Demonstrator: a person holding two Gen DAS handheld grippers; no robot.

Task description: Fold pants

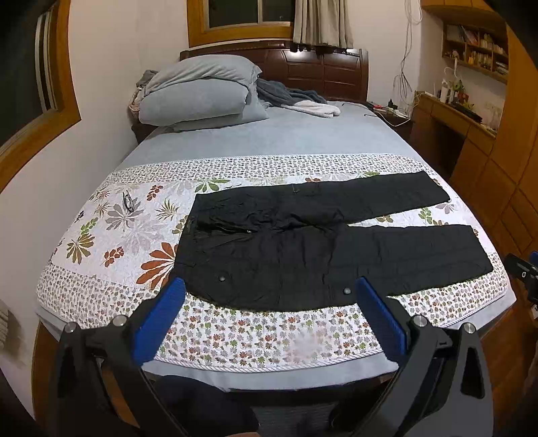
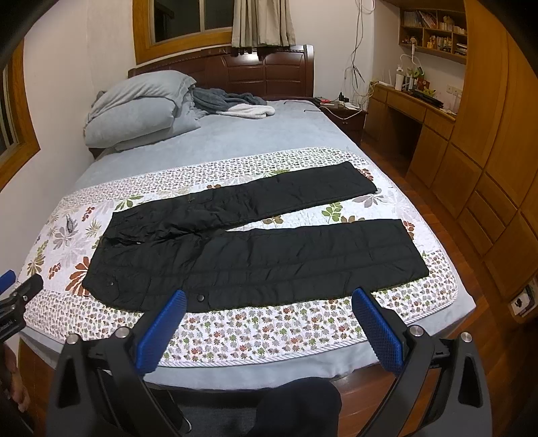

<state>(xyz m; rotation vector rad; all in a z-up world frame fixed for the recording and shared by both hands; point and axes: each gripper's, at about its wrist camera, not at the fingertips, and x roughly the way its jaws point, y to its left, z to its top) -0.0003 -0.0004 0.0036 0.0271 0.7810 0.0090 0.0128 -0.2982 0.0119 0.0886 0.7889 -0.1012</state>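
You face a bed (image 1: 275, 141) with a grey sheet and a floral quilt (image 1: 111, 232) spread across its near half. Folded grey bedding (image 1: 201, 94) is piled at the dark wooden headboard (image 1: 319, 70), with a rumpled grey and white blanket (image 1: 296, 99) just beside it. Beige curtains (image 1: 322, 22) hang over the window behind. To your right stand a wooden desk (image 2: 413, 104), wall shelves (image 2: 433, 30) and wooden cabinets (image 2: 497, 188).
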